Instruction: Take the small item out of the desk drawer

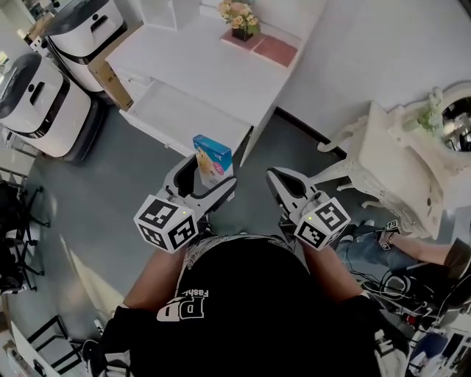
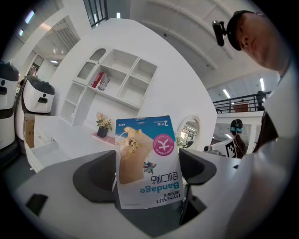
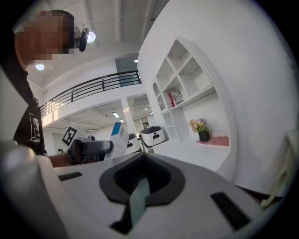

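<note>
A small blue and white bandage box (image 1: 213,160) with a tan picture stands upright between the jaws of my left gripper (image 1: 209,179), which is shut on it. It is held in the air in front of the white desk (image 1: 221,70), below the open drawer (image 1: 185,110). In the left gripper view the box (image 2: 146,156) fills the middle, printed side facing the camera and upside down, pinched by the left gripper (image 2: 147,175). My right gripper (image 1: 282,185) hovers beside it to the right, shut and empty. The right gripper view shows the right gripper (image 3: 141,184) with jaws together and the box (image 3: 119,138) at left.
A flower pot (image 1: 241,20) and a pink mat (image 1: 275,50) sit on the desk. Two white machines (image 1: 40,96) stand at left. An ornate white table (image 1: 397,158) is at right, with a person's arm (image 1: 416,250) below it. Wall shelves (image 2: 117,81) rise behind the desk.
</note>
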{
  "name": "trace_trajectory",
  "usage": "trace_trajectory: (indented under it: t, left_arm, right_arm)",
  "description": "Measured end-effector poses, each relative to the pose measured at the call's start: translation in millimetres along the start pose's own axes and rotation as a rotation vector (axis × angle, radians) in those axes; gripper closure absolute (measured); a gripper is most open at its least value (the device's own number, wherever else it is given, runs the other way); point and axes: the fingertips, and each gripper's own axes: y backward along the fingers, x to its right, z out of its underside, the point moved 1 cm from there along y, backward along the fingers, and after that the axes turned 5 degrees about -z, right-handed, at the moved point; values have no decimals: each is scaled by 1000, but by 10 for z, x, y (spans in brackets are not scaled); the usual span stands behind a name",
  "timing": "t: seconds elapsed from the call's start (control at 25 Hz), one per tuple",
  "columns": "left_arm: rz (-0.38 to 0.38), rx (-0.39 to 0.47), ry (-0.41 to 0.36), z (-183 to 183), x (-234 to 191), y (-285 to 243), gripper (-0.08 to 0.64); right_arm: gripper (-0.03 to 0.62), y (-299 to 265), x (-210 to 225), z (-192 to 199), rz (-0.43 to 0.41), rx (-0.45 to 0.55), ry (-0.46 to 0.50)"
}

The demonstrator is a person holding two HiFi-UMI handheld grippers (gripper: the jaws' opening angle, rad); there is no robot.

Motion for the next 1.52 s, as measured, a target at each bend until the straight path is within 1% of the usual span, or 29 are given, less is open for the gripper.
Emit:
trace_trajectory:
  t: [0.16, 0.4, 0.6, 0.76, 0.88, 1.08, 1.28, 1.52]
  left_arm:
    - [-22, 4, -9, 121, 257, 73, 140]
    - [-61, 4, -29, 255, 504, 161, 140]
    - [-100, -4, -23, 380, 596, 265, 140]
    - [-115, -22, -20, 457, 584, 345, 140]
    - [-107, -35, -28, 431, 535, 373, 140]
    - [-70, -29, -58, 233, 461, 353, 140]
    - [-46, -57, -67, 170, 346, 377, 140]
    - [-13, -62, -72, 122, 231, 484, 140]
  right_arm:
    - [584, 263, -56, 47, -16, 11, 11]
    - [584, 511, -116, 145, -39, 20, 9]
    - [584, 597, -141, 263, -66, 7, -14]
    - [584, 593, -130, 333, -59, 1, -26]
    - [585, 551, -169, 313, -50, 5, -24]
    - [585, 422, -222, 177, -30, 15, -9]
    - [584, 313, -304, 50, -2, 27, 2]
    - [584, 204, -389, 70, 41, 40, -4]
